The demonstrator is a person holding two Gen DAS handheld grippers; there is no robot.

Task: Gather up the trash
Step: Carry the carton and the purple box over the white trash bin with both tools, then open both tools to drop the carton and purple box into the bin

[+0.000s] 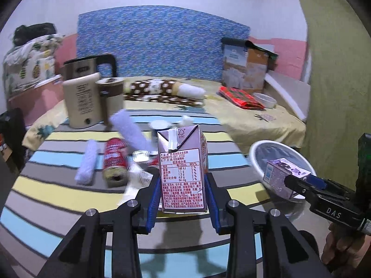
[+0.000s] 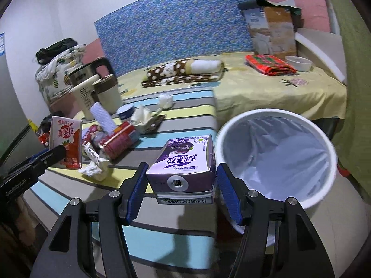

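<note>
Already the right tongs (image 2: 182,185) clench the purple milk carton (image 2: 183,162), lying lengthwise beside the white trash bin (image 2: 276,157) at right; left tongs (image 1: 183,199) grip the upright pink carton (image 1: 182,171).

Both wrist views close, facing bed; share striped cloth (image 1: 69,185) (image 2: 185,120), white bin (image 1: 259,162) (image 2: 231,125), probably floor-standing.

Upright pink drink carton (image 1: 182,169); purple carton (image 2: 183,162) on its side beside white lined bin (image 2: 278,153)
</note>
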